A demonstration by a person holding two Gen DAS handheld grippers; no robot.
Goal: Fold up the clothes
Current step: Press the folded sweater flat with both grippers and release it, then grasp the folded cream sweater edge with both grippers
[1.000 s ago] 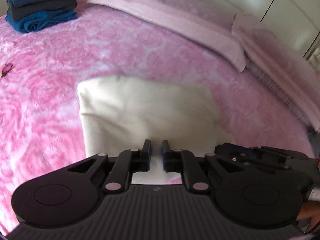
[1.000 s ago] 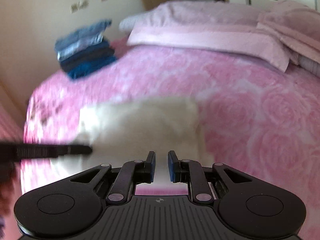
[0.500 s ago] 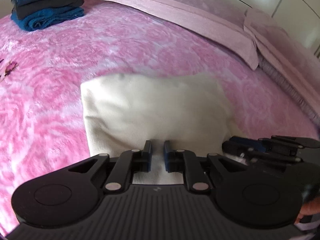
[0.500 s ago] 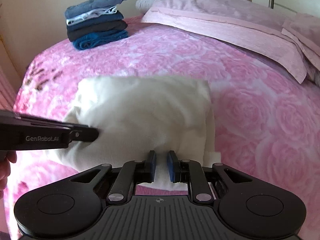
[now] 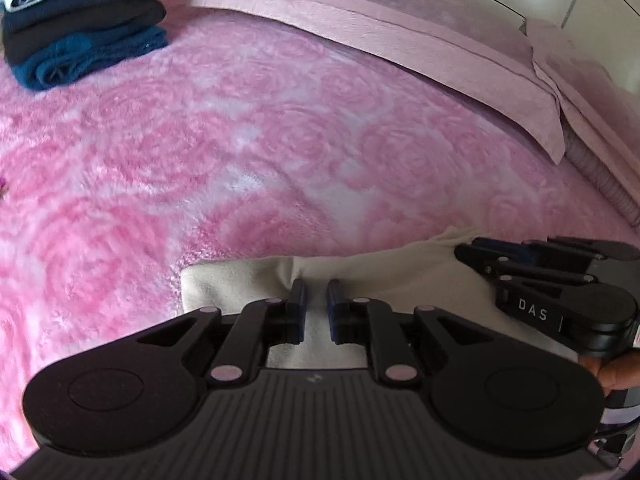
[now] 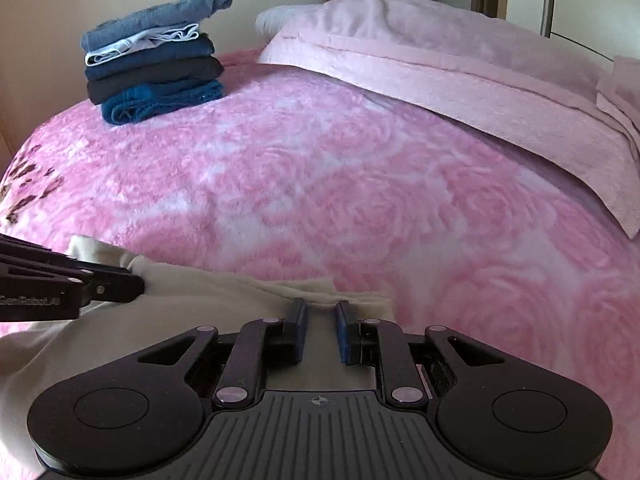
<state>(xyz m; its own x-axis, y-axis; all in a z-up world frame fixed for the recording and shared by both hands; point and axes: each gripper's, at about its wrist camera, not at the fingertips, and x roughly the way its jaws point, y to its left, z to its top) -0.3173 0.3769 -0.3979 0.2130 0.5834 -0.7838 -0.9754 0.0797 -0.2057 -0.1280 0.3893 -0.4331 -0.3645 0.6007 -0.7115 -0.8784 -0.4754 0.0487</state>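
Observation:
A cream garment [image 5: 236, 284] [image 6: 180, 312] lies on the pink rose-patterned blanket [image 5: 240, 140]. Only a short strip of it shows beyond each set of fingertips. My left gripper [image 5: 316, 292] has a puckered fold of its edge between the blue pads, and its jaws are opening slightly. My right gripper [image 6: 320, 314] is shut on the same edge further right. In the left wrist view the right gripper [image 5: 466, 252] lies on the cloth at the right. The left gripper [image 6: 134, 286] comes in from the left edge of the right wrist view.
A stack of folded blue and dark clothes [image 5: 80, 24] [image 6: 156, 60] sits at the far left of the bed. Pale pink pillows [image 5: 400, 28] [image 6: 440, 52] line the head end. A hand [image 5: 616, 372] grips the right tool. Wardrobe doors stand behind.
Both grippers have moved forward over the bed with the cream edge, so the garment, earlier spread out ahead, now lies mostly under them. The clothes stack looks nearer.

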